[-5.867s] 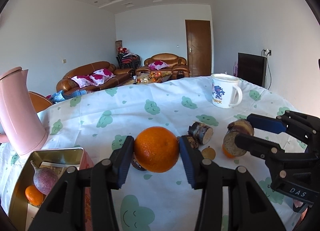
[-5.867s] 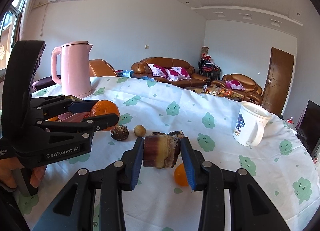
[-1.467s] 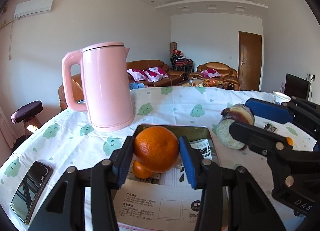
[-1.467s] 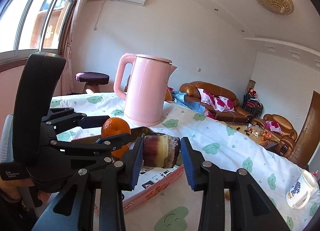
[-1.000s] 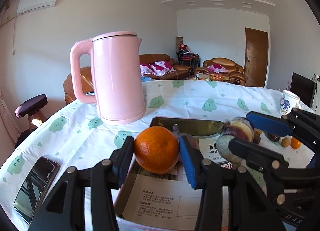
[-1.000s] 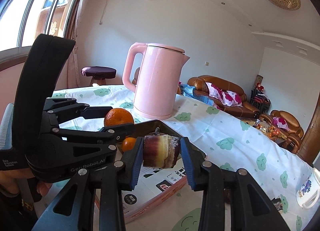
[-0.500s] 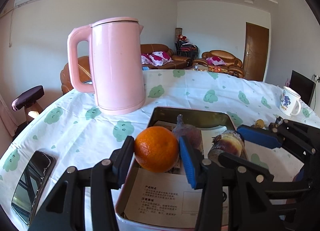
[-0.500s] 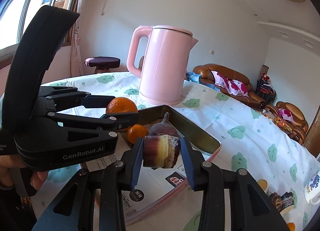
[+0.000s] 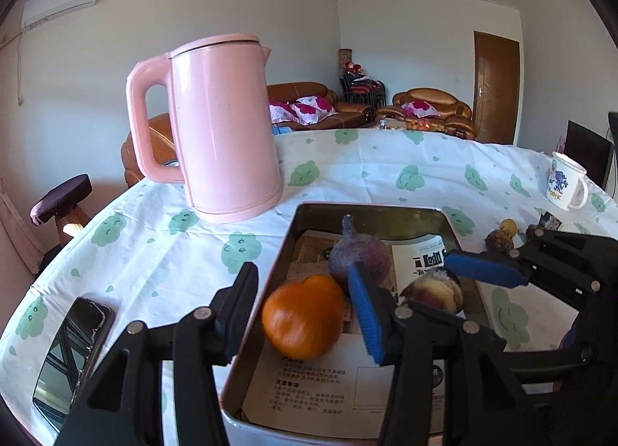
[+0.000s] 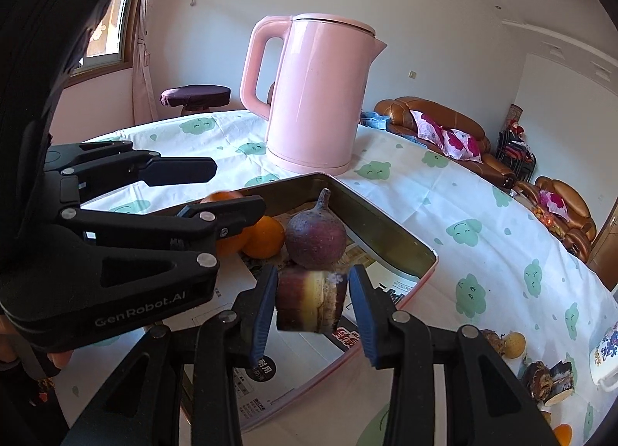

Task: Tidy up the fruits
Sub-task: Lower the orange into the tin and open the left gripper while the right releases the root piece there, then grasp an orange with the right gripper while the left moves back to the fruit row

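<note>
Since half a second ago the orange point(image 9: 303, 316) has slipped free, blurred, between the opening left tool point(image 9: 305, 311), over the tin point(image 9: 370, 210). The right tool point(image 10: 313, 301) is opening around the sugarcane piece point(image 10: 311, 301), small gaps showing.

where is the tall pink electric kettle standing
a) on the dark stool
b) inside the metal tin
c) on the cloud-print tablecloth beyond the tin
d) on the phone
c: the tall pink electric kettle stands upright on the cloud-print tablecloth, just past the far rim of the rectangular metal tin.
</note>
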Demonstrator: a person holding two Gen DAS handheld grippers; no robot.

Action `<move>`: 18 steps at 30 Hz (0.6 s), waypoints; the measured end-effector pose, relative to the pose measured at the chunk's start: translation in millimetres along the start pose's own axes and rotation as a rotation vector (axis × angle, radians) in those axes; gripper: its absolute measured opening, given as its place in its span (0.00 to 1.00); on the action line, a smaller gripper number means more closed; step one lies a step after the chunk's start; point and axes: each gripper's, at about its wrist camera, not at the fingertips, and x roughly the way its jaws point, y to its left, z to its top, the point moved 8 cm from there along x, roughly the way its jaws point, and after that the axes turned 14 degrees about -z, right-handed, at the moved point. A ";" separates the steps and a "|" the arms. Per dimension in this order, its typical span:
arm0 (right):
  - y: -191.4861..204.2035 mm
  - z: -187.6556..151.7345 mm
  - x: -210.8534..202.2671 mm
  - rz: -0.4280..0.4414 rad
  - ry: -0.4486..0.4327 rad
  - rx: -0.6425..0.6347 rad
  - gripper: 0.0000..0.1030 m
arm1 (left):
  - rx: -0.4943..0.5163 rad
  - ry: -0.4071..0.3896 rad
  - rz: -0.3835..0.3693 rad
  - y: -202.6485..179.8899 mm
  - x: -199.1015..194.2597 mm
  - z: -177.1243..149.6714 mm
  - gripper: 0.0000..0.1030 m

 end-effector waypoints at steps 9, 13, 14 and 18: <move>-26.3 0.3 -23.5 -0.068 -0.074 0.079 0.70 | -0.027 -0.089 -0.031 -8.8 -20.1 9.5 0.68; -59.6 -8.5 -37.9 -0.118 -0.071 0.127 0.70 | -0.020 -0.122 -0.074 -27.4 -29.1 16.7 0.73; -70.4 -12.0 -41.9 -0.138 -0.067 0.139 0.70 | -0.008 -0.128 -0.082 -34.2 -30.7 17.9 0.73; -122.7 -35.4 -58.0 -0.229 -0.040 0.205 0.70 | 0.043 -0.129 -0.143 -65.9 -31.8 22.2 0.74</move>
